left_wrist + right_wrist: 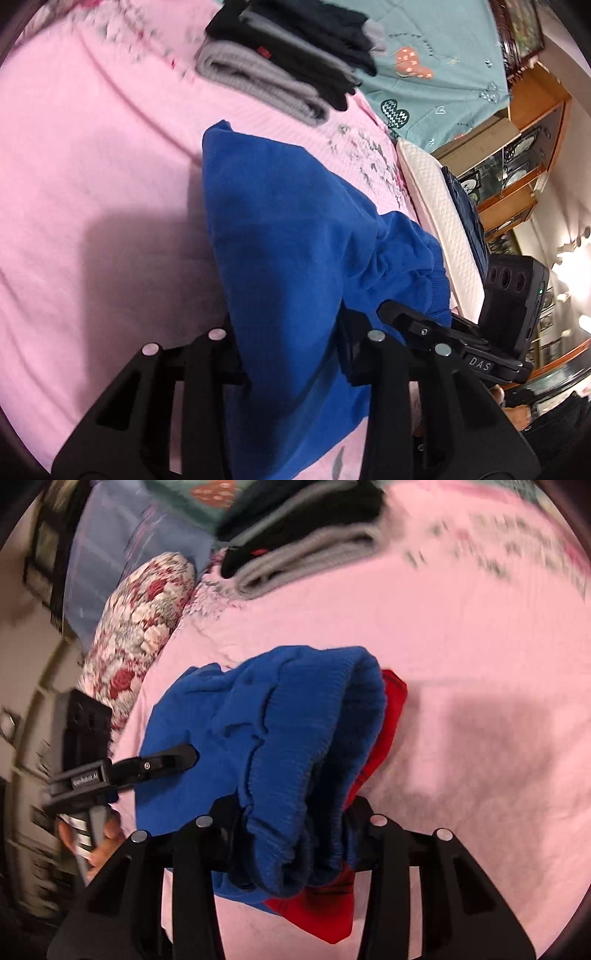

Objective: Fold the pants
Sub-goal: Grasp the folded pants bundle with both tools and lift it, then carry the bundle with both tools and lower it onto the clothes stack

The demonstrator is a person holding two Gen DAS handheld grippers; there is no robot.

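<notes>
Black plastic jaws of the left gripper [291,354] are clamped on a fold of the bright blue fleece pants [295,236], the cloth pinched between them and running up and away from the camera in a long taut panel over the pink bed sheet [92,184]. To its right, the right gripper [417,321] shows as a black finger bearing the letters DAS, pressed against the bunched ribbed waistband.

From the right wrist camera, the right gripper [291,834] has its jaws closed on the gathered ribbed waistband of the pants [280,720]; the blue cloth bulges up between and over them, and a red inner lining [391,701] shows at the right edge and below the jaws. The pants are lifted at both held ends and droop onto the bed between them. At the left of this view the left gripper [159,762] reaches into the blue cloth, a hand [99,842] wrapped round its handle.

Further out on the sheet lies a stack of folded grey and black clothes [288,55]. Beyond it is a teal patterned blanket [436,74], and at the bed's edge a white quilted pillow [439,214]. A floral red-and-white bolster [136,635] lies beside the bed in the right wrist view.
</notes>
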